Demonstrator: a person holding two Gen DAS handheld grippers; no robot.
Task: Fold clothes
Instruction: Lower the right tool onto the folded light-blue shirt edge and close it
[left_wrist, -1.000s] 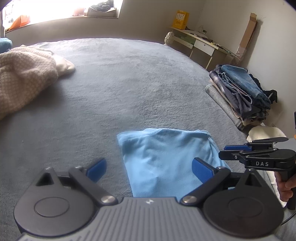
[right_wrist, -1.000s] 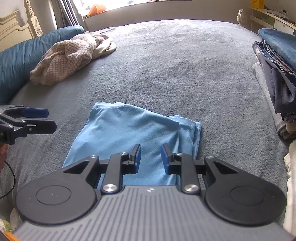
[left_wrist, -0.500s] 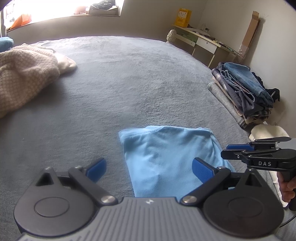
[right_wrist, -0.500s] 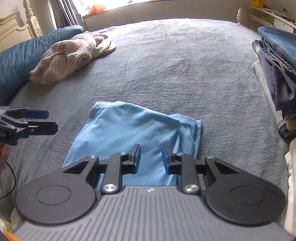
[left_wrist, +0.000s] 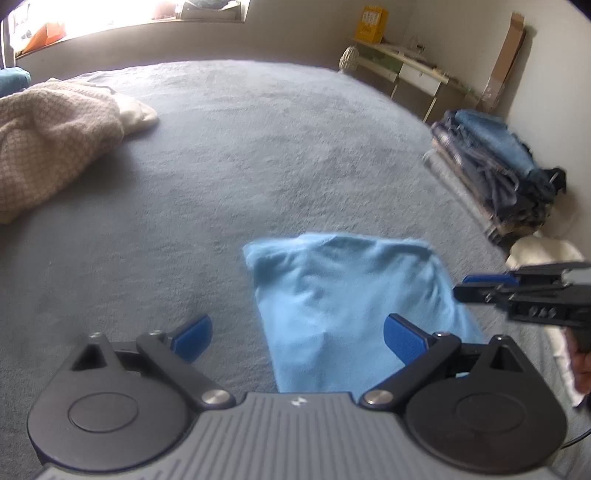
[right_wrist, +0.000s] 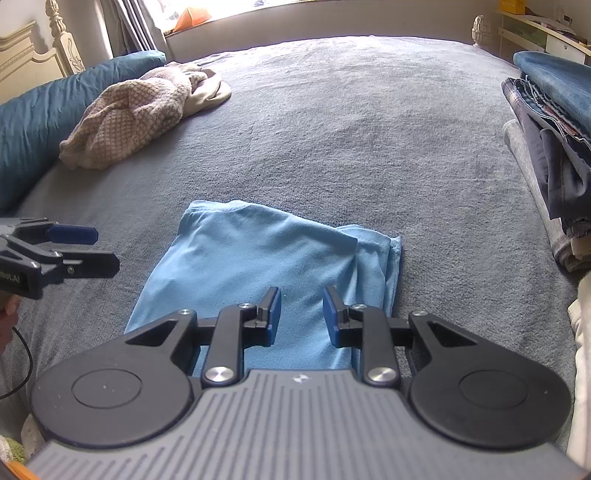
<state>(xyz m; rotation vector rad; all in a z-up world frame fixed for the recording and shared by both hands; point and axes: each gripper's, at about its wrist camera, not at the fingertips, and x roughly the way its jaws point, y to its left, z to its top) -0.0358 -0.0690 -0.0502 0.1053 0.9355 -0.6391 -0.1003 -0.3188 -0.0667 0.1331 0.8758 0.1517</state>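
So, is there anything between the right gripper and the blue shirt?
Nothing visible. The right gripper hovers open directly over the folded blue shirt on the bed, with only air between.

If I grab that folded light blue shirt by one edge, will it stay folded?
Probably not. The light blue shirt looks thin and floppy, with soft wrinkles. Its loose layers at the right edge would likely fall open. Likely light; pushing may bunch it on the grey blanket.

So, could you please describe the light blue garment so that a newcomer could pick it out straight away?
Start from the grey bed cover that fills the view. The light blue garment lies folded flat near its front edge, just ahead of the right gripper. Unlike the crumpled beige knit and the dark stack of clothes, it is plain sky blue.
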